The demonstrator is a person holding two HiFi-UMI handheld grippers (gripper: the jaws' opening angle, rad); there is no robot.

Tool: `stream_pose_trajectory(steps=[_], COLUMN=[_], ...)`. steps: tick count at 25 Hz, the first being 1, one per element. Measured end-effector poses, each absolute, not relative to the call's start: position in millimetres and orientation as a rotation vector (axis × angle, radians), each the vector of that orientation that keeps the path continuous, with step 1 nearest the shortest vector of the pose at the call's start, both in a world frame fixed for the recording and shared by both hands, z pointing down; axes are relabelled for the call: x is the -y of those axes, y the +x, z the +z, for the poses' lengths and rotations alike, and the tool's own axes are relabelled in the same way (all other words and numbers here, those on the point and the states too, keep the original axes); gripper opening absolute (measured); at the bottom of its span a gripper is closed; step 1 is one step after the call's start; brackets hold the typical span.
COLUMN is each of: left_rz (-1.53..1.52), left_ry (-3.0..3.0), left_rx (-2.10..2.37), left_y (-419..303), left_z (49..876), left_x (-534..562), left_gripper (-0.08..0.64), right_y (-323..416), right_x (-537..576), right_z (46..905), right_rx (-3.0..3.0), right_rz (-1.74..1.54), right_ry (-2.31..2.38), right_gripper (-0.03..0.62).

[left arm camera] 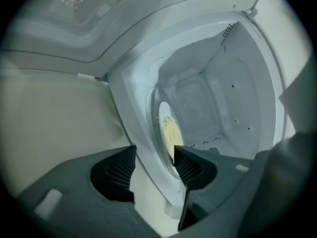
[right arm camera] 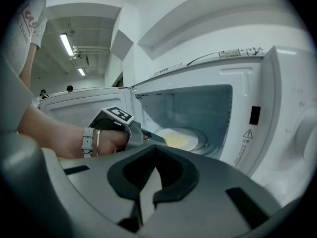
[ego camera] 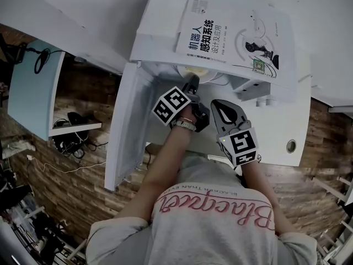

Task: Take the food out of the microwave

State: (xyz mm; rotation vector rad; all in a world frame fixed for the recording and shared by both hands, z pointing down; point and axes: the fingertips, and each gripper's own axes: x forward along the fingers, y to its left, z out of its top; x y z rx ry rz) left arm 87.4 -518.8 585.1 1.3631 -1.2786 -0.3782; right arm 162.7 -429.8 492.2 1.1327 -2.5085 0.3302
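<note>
Has the left gripper [left arm camera: 153, 158] inside the open microwave [right arm camera: 277, 108], jaws parted at the near rim of the plate [right arm camera: 195, 138] — not clamped on it. Holds the right gripper [right arm camera: 148, 195] outside, low before the cavity, jaws together on nothing. Yellow food [left arm camera: 170, 135] on that plate, inside the cavity. Atop the oven — a book [ego camera: 231, 32].

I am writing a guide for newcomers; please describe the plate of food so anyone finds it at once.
Find the white microwave with its door swung open and a book on top. Inside it lies a round white plate. Unlike the bare white walls around it, it carries pale yellow food.
</note>
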Motion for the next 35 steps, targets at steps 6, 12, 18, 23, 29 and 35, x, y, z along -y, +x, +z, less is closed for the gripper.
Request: stream_pose_trajectory(steps=[6,12,18,23,29,35], left_rz=[-0.331,-0.247,-0.280,-0.400,-0.521,-0.534], left_ry=[1.336,1.340,1.339,1.314,1.338,1.402], left_rx=[1.261,1.203,1.195,1.155,1.094,1.073], left_y=[86.2,95.0,97.0,94.4,94.0,95.6], left_z=[586.2,582.0,574.7,569.5,556.5,549.5], left_x=[517.3,512.3,508.8,509.1,504.3,487.2], left_gripper=[0.233,0.181,0.105,0.049,0.019,0.018], right_y=[163.4,168.7,174.2,180.1,184.9,181.3], right_x=[427.4,422.5,415.3,408.9,398.8,385.6], right_z=[489.0,487.6,485.0,482.8,479.2,473.2], right_rx=[2.518,2.518,2.517,2.515,2.510,2.528], right_rz=[0.328,0.330,0.333,0.332,0.330,0.309], right_ry=[1.150,1.166,1.189,1.223,1.246,1.254], right_gripper=[0.009,0.009,0.009,0.009,0.009,0.009])
